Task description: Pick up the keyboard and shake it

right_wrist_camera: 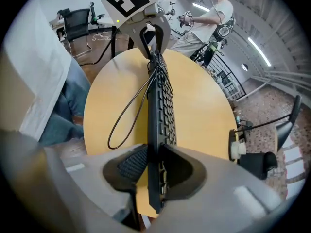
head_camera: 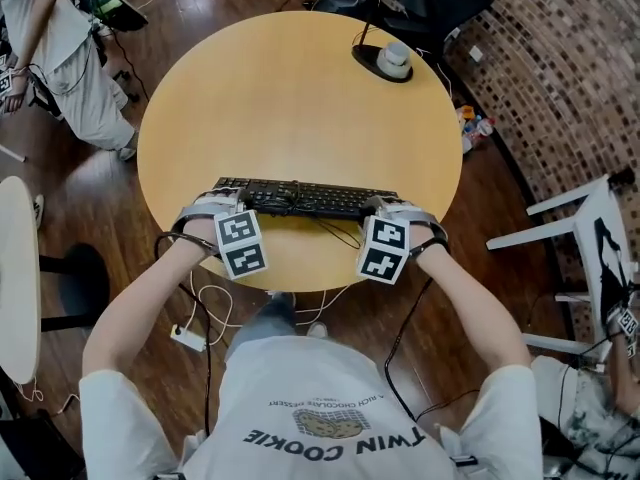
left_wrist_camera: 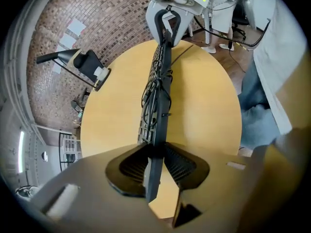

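Note:
A black keyboard [head_camera: 305, 198] hangs over the near part of the round wooden table [head_camera: 300, 88], held at both ends. My left gripper [head_camera: 222, 206] is shut on its left end, and in the left gripper view the pads clamp the keyboard's edge [left_wrist_camera: 154, 130]. On the right end my right gripper [head_camera: 385, 210] is shut, its jaws pressed on the keyboard [right_wrist_camera: 158, 115] seen edge-on. The keyboard's black cable [right_wrist_camera: 127, 111] loops down beside it.
A black desk lamp base with a white object [head_camera: 392, 60] stands at the table's far right. A white chair [head_camera: 590, 218] is at the right, a white table edge [head_camera: 15, 268] at the left. A person [head_camera: 60, 38] stands at the far left. A power strip [head_camera: 187, 338] lies on the floor.

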{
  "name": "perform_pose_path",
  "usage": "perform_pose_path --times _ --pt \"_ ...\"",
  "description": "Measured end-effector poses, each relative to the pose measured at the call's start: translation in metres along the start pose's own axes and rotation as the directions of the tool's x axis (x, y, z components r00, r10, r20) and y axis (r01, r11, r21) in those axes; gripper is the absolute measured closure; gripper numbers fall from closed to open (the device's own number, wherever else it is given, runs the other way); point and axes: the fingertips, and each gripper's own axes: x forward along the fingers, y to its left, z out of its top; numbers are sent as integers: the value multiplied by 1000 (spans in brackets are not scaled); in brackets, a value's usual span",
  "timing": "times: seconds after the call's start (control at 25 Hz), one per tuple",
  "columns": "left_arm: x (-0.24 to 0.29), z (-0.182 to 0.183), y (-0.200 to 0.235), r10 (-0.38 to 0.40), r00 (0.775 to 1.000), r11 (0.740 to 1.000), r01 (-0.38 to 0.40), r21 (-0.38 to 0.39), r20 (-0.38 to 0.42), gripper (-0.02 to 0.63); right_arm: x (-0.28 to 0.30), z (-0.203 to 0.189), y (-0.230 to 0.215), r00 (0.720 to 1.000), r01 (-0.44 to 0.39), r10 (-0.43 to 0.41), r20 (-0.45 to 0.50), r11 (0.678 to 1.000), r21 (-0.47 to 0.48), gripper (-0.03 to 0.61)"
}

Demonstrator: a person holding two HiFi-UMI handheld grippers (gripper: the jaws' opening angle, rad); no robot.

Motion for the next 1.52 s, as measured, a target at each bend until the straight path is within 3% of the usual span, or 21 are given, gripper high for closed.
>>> perform_pose_path --times 0.2,0.36,0.72,0.88,0.96,1.28,1.52 --pt "0 -2 12 -141 990 989 142 51 -15 505 -4 8 -9 991 -135 134 12 990 41 474" --pt "1 0 30 -281 959 957 282 72 -26 506 -13 12 -23 965 -264 263 26 960 91 474" --pt "-1 -11 72 -547 832 817 555 160 -93 508 -19 21 -58 853 -511 521 10 832 216 474" --pt "4 -17 89 -619 775 756 632 171 -124 509 -17 27 -73 805 -576 593 15 777 253 474" --pt "8 -15 96 -641 758 734 651 192 -120 511 -13 26 -78 782 -599 623 -1 752 274 474" --pt "26 -2 130 -658 749 716 654 246 -76 515 7 16 -104 722 -626 687 -85 701 341 476" --pt "48 3 148 -605 796 762 587 275 -24 496 24 8 -117 724 -611 685 -74 688 391 472"
